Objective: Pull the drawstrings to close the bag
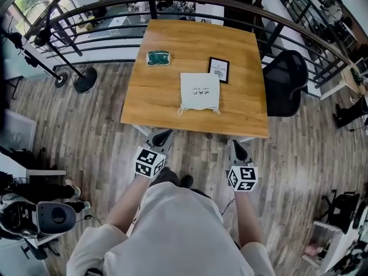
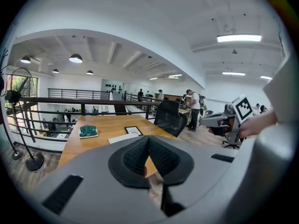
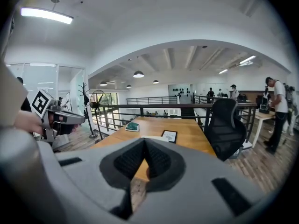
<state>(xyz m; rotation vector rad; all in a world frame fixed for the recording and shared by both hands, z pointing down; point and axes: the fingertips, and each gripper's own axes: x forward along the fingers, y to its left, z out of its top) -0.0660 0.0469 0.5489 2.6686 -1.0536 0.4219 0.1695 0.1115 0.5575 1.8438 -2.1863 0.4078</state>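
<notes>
I am holding my left gripper (image 1: pixel 163 135) clenched, with nothing between its jaws, and my right gripper (image 1: pixel 237 149) clenched and empty likewise. Both are pointing at the near edge of the table (image 1: pixel 149 105), just short of it and not touching it. The bag (image 1: pixel 199 91) is lying flat on the table ahead, between the two grippers, its drawstrings (image 1: pixel 181 112) trailing toward me, untouched. Just beyond the bag a framed card (image 1: pixel 218 69) is lying; farther off, ahead of the left gripper, a green object (image 1: pixel 158 57) is sitting. A chair (image 1: pixel 286 82) is standing ahead and right of the right gripper, beside the table.
</notes>
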